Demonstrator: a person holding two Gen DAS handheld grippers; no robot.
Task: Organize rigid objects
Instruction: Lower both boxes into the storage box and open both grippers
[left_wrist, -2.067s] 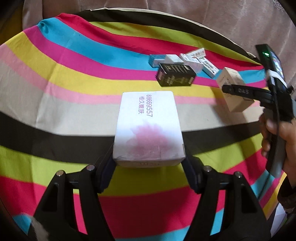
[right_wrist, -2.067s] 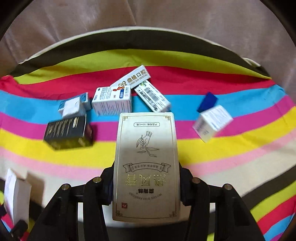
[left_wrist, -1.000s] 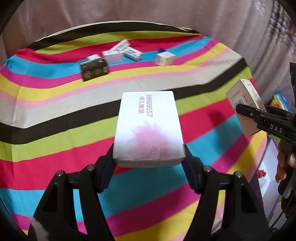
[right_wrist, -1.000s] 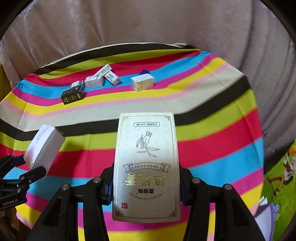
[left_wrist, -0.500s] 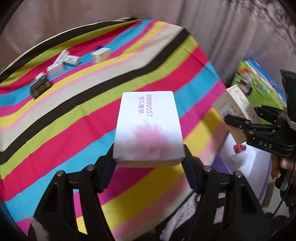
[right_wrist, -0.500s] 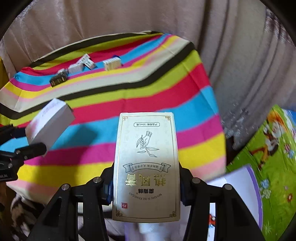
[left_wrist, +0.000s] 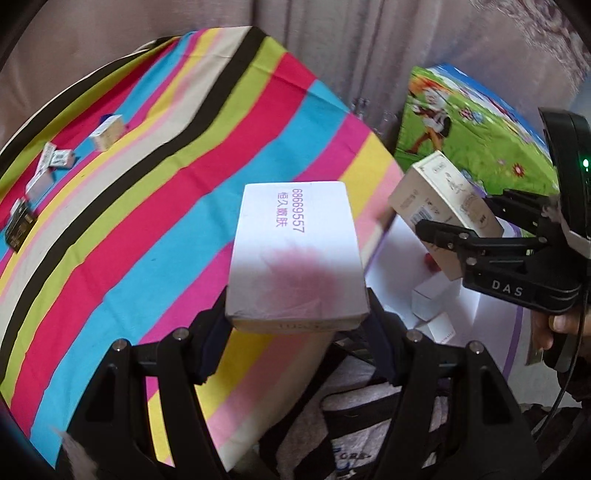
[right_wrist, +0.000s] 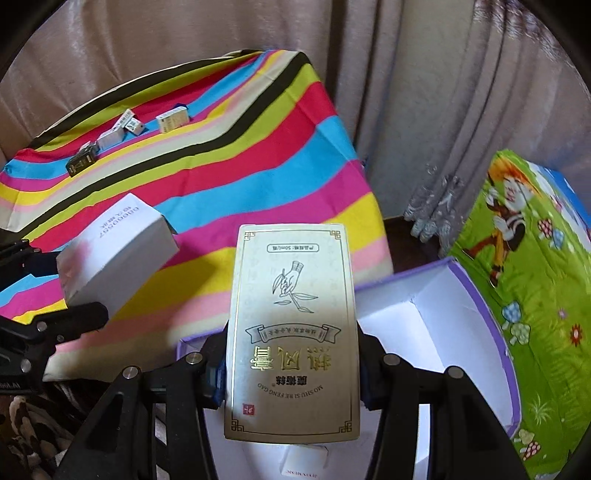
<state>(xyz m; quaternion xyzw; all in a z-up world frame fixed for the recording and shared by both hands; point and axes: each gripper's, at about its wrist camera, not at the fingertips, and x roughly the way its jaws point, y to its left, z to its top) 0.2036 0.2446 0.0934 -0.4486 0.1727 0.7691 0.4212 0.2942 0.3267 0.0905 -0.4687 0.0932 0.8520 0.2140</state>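
Note:
My left gripper is shut on a white box with purple print and a pink smudge, held in the air over the table's right edge. It also shows in the right wrist view. My right gripper is shut on a cream box with gold print, held above an open white storage box with purple rim. In the left wrist view the cream box hangs over that storage box, which holds small white boxes.
The table wears a striped cloth. Several small boxes and a black box lie at its far end. A green cartoon lid stands to the right. Curtains hang behind. Clothing lies below.
Both grippers have swung right, away from the far boxes, past the table's edge. The white storage box and green lid have come into view under the right gripper.

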